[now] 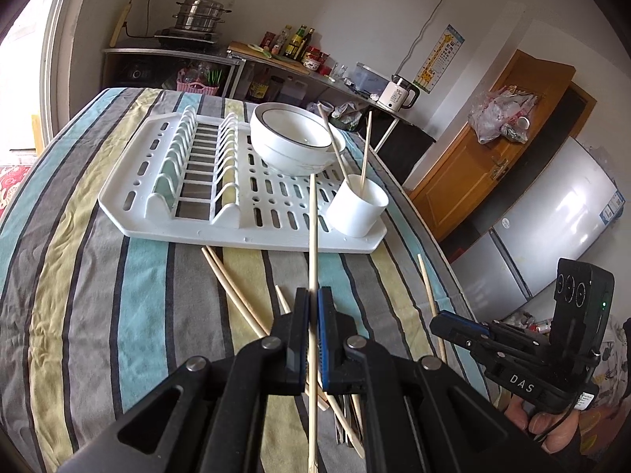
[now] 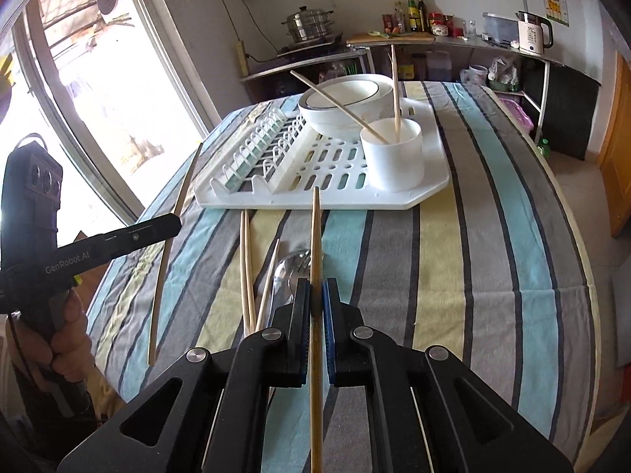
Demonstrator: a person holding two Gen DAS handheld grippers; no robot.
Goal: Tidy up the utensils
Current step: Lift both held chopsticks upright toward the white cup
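Presently, 2 chopsticks stood in the white cup [image 2: 394,157] on the drying rack [image 2: 430,193]. Each gripper's fingers were clamped on 1 more: left gripper [image 1: 312,307] on one chopstick [image 1: 312,236], right gripper [image 2: 315,299] on another chopstick [image 2: 316,236]. Several chopsticks [image 2: 247,272] and a spoon [image 2: 288,272] remained on the striped worktop [image 2: 493,276].

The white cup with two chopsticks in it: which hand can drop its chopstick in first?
Probably the right. Both the left gripper and right gripper clamp a chopstick, but the white cup sits at the rack's right end, nearer the right gripper.
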